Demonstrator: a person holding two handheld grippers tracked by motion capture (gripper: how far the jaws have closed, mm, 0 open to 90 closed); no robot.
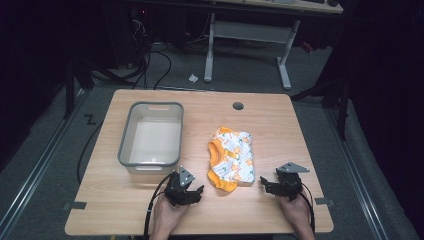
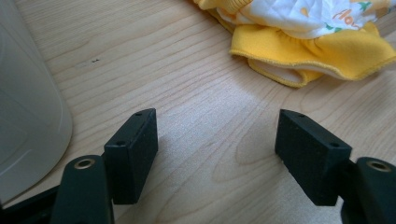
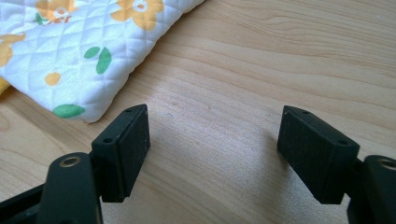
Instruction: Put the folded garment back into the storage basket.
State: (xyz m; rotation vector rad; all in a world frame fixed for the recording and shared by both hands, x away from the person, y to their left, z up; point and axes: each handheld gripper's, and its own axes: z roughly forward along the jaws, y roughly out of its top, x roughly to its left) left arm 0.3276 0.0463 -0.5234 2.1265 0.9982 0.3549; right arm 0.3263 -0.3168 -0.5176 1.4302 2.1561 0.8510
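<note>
1. Folded on the wooden worktop (image 1: 280, 125), right of centre: a quilted white garment (image 1: 231, 157) printed with orange flowers and trimmed in yellow, lying flat and untouched. Probably the thing to be handled, given both claws flank it.
2. Just left of it, apart from it: an empty grey tub (image 1: 150, 137), open side up, likely the destination, set within easy reach of a short carry.
3. Left claw (image 1: 186, 191) parked low near the front edge, between tub and garment, jaws spread wide with bare wood between them; in the left gripper view the yellow hem (image 2: 322, 56) sits ahead and to the right, the tub wall (image 2: 28, 116) at the left edge.
4. Right claw (image 1: 272, 184) resting off the garment's near right corner, jaws likewise spread and holding nothing; the quilted corner (image 3: 88, 56) lies just beyond its left jaw.
5. Symmetrical stance either side of the cloth suggests a ready pose for a 2-handed lift, each claw near its own edge.
</note>
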